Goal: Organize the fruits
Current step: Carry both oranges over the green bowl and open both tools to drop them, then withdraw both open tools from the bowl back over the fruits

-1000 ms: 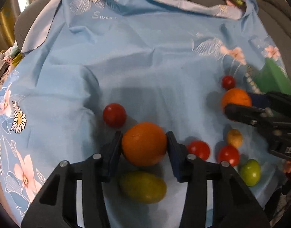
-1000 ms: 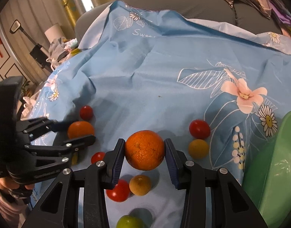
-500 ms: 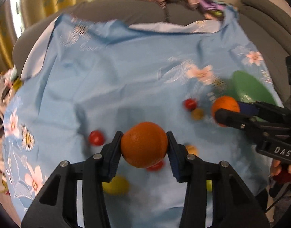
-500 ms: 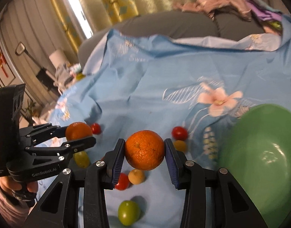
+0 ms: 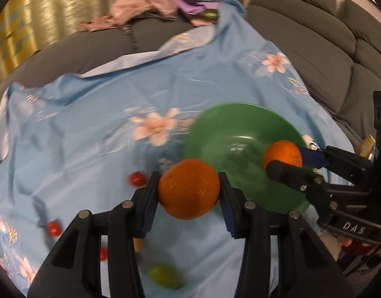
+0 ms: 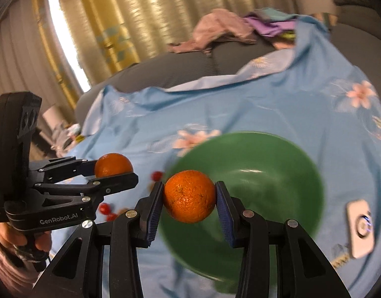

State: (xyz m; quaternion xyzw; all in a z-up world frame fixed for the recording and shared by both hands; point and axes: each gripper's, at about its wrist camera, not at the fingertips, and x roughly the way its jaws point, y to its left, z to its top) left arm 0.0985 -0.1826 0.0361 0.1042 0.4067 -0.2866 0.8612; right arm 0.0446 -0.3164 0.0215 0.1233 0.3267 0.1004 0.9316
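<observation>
My left gripper [image 5: 189,193] is shut on an orange [image 5: 189,190], held in the air just left of a green bowl [image 5: 227,129]. My right gripper [image 6: 189,197] is shut on a second orange [image 6: 189,196], over the bowl's [image 6: 277,164] left rim. In the left wrist view the right gripper [image 5: 283,157] with its orange [image 5: 282,152] hangs over the bowl's right side. In the right wrist view the left gripper [image 6: 113,170] and its orange [image 6: 113,165] show at left. Small red tomatoes [image 5: 136,178] and a yellow-green fruit [image 5: 165,275] lie on the blue cloth [image 5: 91,124].
The flowered blue cloth covers a grey sofa [image 5: 314,24]. A heap of pink and purple clothes [image 5: 150,7] lies at the back. A white remote-like device [image 6: 360,227] rests on the cloth right of the bowl. Curtains [image 6: 140,12] hang behind. A hand [image 6: 16,236] grips the left tool.
Both grippers rose from the cloth with their oranges and swung right toward the green bowl, which now fills the middle of both views. The small fruits fell behind at lower left.
</observation>
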